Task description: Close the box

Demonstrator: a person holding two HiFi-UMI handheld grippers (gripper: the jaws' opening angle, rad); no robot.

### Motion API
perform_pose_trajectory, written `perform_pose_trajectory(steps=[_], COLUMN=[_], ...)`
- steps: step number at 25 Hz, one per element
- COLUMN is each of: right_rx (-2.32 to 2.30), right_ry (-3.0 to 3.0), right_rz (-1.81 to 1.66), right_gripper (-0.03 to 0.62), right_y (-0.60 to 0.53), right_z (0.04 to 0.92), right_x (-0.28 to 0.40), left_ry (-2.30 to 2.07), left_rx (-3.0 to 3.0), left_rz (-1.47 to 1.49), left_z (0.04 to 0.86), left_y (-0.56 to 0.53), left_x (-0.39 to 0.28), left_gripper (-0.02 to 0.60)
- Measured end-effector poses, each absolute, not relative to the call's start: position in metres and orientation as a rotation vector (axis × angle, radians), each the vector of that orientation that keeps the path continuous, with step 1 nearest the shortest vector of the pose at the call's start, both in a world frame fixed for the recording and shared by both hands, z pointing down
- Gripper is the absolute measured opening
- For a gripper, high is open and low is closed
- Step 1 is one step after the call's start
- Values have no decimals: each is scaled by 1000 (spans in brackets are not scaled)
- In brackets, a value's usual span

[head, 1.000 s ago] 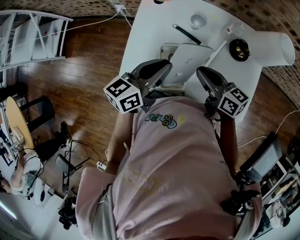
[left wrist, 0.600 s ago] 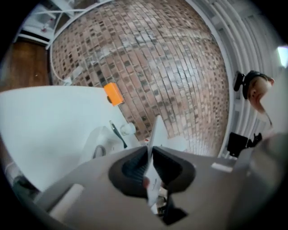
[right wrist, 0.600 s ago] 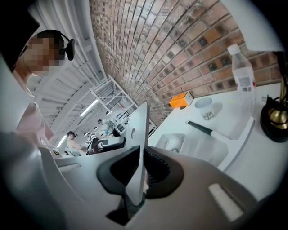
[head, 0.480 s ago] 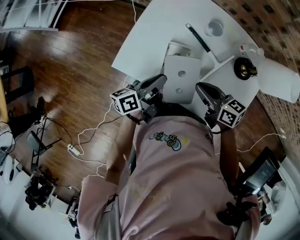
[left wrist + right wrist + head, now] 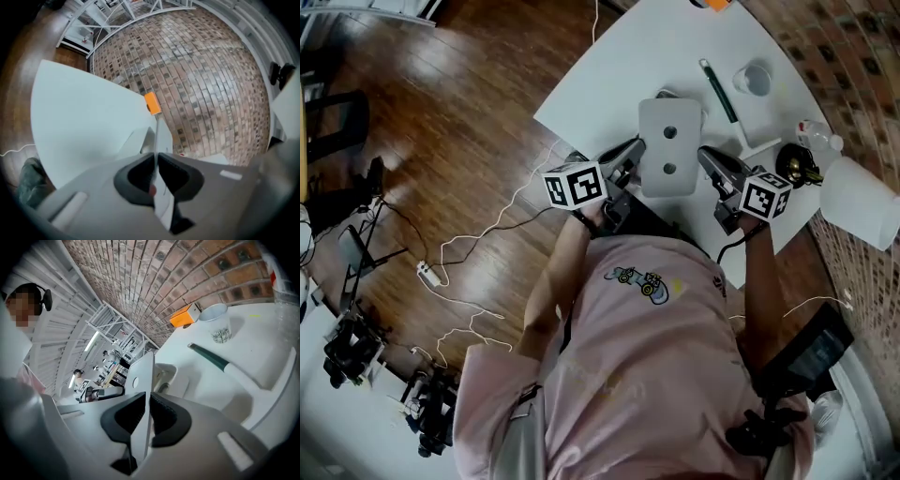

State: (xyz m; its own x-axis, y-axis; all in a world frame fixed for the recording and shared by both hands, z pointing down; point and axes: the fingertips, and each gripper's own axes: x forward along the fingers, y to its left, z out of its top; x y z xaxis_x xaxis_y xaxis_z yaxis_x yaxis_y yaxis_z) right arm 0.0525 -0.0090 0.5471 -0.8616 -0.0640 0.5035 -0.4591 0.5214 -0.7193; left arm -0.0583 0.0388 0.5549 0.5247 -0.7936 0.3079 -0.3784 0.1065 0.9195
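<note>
White lid (image 5: 669, 161) pinched by left gripper (image 5: 635, 150), right gripper (image 5: 705, 156).

This looks like a lab or work room for recording, not a home. In the head view a white tabletop (image 5: 609, 66) stands on a brown wooden floor (image 5: 441, 112), with a brick wall (image 5: 853, 56) at 2 o'clock. Thin white cables (image 5: 478, 281) and a plug strip (image 5: 425, 273) trail across the floor toward black camera stands (image 5: 352, 352) at 8 o'clock. In the right gripper view, at 9 o'clock, more people (image 5: 77, 376) are far off under a long ceiling light (image 5: 91, 341), next to a white metal rack (image 5: 112, 319).
</note>
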Motion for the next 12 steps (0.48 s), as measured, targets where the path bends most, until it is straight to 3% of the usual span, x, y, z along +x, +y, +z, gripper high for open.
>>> perform_pose_trajectory(steps=[7, 12], right_rx=[504, 657], right_ry=[-2429, -2453], right_rz=[1318, 1135], right_gripper=[8, 9], right_y=[-12, 0], right_z=[545, 533], right_x=[51, 77], left_ry=[-1000, -1119], left_rx=[1567, 1631], left_rz=[-141, -93], left_z=[561, 540], left_y=[42, 39], left_x=[-53, -101], left_gripper=[24, 8])
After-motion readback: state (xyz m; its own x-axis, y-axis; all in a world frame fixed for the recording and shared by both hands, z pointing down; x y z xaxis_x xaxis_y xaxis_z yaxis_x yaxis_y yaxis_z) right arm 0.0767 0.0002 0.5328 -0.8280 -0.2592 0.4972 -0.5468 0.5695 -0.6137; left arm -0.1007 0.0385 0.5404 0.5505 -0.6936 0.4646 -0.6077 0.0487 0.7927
